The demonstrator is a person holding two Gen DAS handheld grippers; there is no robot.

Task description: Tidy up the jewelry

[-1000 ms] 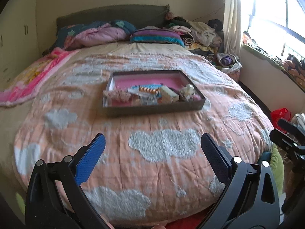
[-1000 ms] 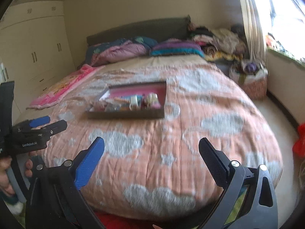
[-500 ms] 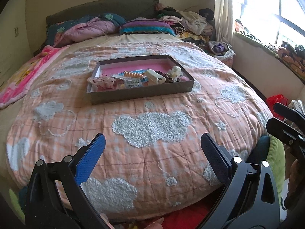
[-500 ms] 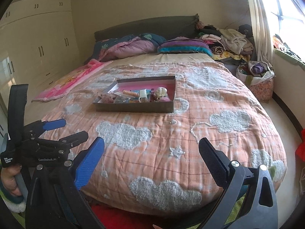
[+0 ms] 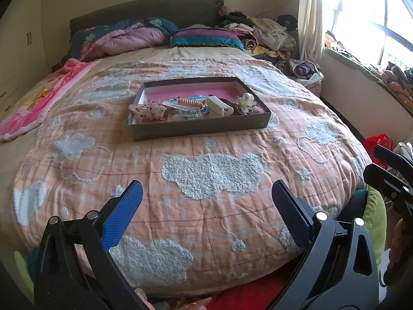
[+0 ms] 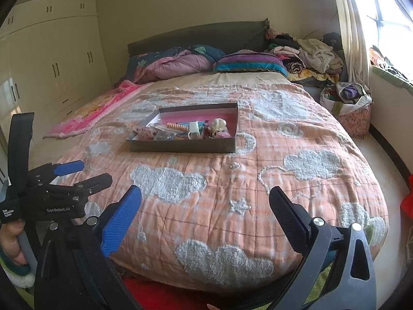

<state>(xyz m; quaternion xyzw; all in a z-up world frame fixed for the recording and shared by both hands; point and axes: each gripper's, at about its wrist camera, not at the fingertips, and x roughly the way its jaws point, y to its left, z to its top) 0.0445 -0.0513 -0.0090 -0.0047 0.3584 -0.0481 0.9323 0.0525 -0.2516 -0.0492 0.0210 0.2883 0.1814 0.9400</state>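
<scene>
A shallow grey box (image 5: 201,128) with a pink floor lies in the middle of the bed, also in the right wrist view (image 6: 180,146). It holds several jewelry pieces and hair accessories: an orange spiral piece (image 5: 190,101), a white clip (image 5: 218,106), a pale pink piece (image 5: 147,109). My left gripper (image 5: 206,206) is open and empty, at the foot of the bed, far short of the box; it also shows in the right wrist view (image 6: 74,174). My right gripper (image 6: 205,206) is open and empty, also at the foot of the bed.
The bed has an orange quilt with cloud patches (image 5: 214,173). Pillows and folded blankets (image 5: 204,37) lie at the headboard. A pile of clothes (image 6: 315,51) and a fabric basket (image 6: 353,118) stand at the right by the window. Wardrobes (image 6: 51,64) line the left wall.
Both grippers have pulled back and risen a little, so the box looks farther off and more of the room shows. Both stay open and empty.
</scene>
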